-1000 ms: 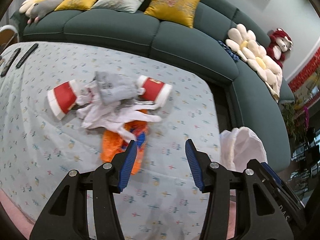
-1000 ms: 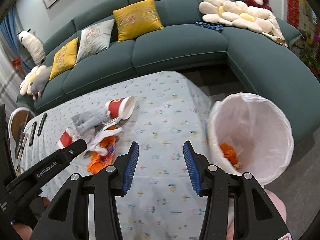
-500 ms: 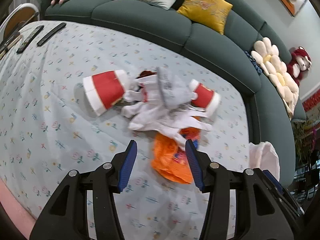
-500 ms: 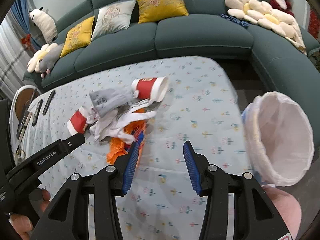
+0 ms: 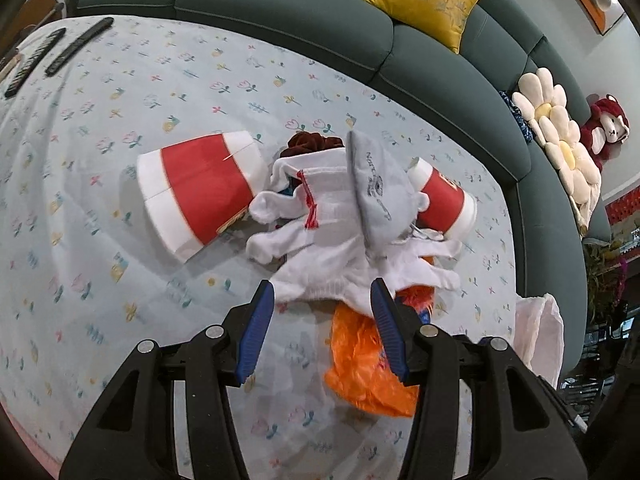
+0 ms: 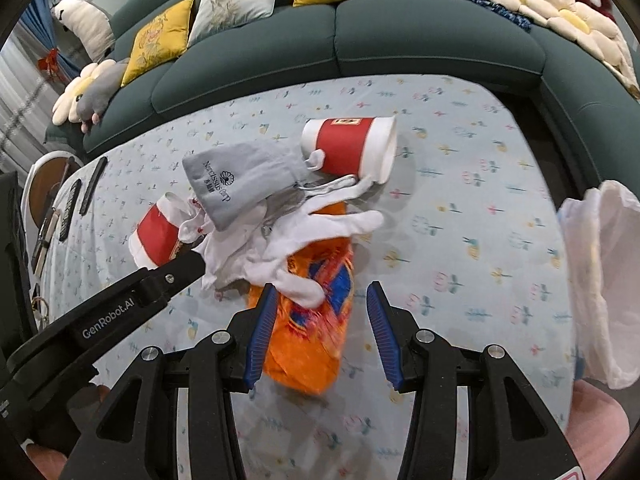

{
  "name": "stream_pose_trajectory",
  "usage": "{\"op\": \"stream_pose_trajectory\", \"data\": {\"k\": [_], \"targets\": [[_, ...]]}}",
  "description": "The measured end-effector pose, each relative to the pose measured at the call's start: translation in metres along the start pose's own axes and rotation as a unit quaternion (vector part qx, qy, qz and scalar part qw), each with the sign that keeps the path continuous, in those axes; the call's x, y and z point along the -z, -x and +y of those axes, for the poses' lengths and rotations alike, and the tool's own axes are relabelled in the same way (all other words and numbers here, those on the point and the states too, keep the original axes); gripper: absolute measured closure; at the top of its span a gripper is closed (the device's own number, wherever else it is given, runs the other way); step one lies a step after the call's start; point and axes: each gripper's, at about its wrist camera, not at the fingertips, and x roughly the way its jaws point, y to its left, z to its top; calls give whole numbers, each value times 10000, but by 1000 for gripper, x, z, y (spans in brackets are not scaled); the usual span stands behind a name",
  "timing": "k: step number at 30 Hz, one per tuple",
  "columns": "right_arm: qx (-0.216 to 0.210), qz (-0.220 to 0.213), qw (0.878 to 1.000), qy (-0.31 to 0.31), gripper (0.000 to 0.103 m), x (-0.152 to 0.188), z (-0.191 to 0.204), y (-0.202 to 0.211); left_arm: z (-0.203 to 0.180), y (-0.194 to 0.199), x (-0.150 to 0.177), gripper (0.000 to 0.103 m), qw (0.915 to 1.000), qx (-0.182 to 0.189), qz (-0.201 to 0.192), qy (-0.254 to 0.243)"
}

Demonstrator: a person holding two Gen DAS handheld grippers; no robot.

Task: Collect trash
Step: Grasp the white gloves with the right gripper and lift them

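A pile of trash lies on the flowered tablecloth [image 5: 120,92]. It holds two red and white paper cups [image 5: 200,188] [image 6: 352,148], white gloves [image 5: 340,248] [image 6: 316,228], a grey drawstring pouch [image 5: 376,188] [image 6: 240,180] and an orange snack bag [image 5: 364,364] [image 6: 316,320]. My left gripper [image 5: 322,320] hovers open just before the glove's cuff. My right gripper [image 6: 322,320] is open above the orange bag, which shows between its blue pads without being pressed. The left gripper's finger [image 6: 180,270] reaches in beside the left cup. A white-lined bin [image 6: 600,272] [image 5: 540,332] stands off the table's right end.
A dark green corner sofa [image 6: 420,44] with yellow and grey cushions wraps the far side. Remote controls [image 5: 76,48] [image 6: 92,184] lie at the table's far left. A dark red fabric piece [image 5: 312,142] sits behind the gloves. Flower plush cushions [image 5: 560,148] rest on the sofa's right arm.
Both grippers have dropped lower and swung left from the bin to the pile, which now looms larger. The bin has slid to the right edge. Neither pair of jaws has changed its gap.
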Motion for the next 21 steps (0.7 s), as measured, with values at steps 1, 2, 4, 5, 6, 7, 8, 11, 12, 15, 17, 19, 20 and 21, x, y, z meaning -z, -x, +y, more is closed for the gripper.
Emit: {"op": "stream_pose_trajectory", "data": {"k": [1, 2, 4, 5, 6, 7, 8, 11, 12, 15, 17, 19, 20, 21], "targets": [[4, 39, 10000, -4, 57, -3, 2, -6, 1, -4, -3, 56, 10000, 12, 21, -1], [8, 74, 10000, -8, 57, -4, 3, -11, 2, -8, -7, 56, 10000, 25, 46, -6], [2, 127, 9999, -18, 57, -8, 5, -19, 4, -14, -11, 57, 9999, 69, 102, -17], [-9, 147, 9999, -28, 57, -10, 6, -24, 4, -18, -14, 58, 9999, 83, 131, -26], [-9, 165, 9999, -38, 57, -12, 6, -27, 5, -20, -16, 59, 9998, 108, 157, -37], [-15, 189, 9998, -46, 57, -14, 7, -31, 5, -23, -18, 62, 9997, 146, 190, -40], [-40, 224, 9997, -58, 57, -15, 8, -36, 5, -26, -19, 66, 9996, 170, 216, -40], [-78, 294, 9995, -57, 57, -18, 10, -46, 5, -33, -21, 75, 9991, 265, 317, -42], [-96, 315, 9994, -45, 57, -18, 11, -48, 6, -36, -21, 76, 9990, 282, 348, -41], [-119, 417, 9991, 24, 59, -17, 16, -59, 6, -40, -18, 87, 9987, 329, 390, -70], [-179, 545, 9984, 4, 74, -14, 16, -67, 6, -42, -17, 94, 9985, 326, 421, -115], [-269, 631, 9976, -100, 82, -12, 14, -70, 5, -41, -13, 95, 9986, 291, 392, -184], [-318, 635, 9973, -171, 84, -10, 11, -70, 5, -40, -12, 96, 9987, 276, 380, -204], [-361, 631, 9971, -206, 85, -8, 9, -68, 5, -38, -10, 96, 9987, 270, 370, -211]]}}
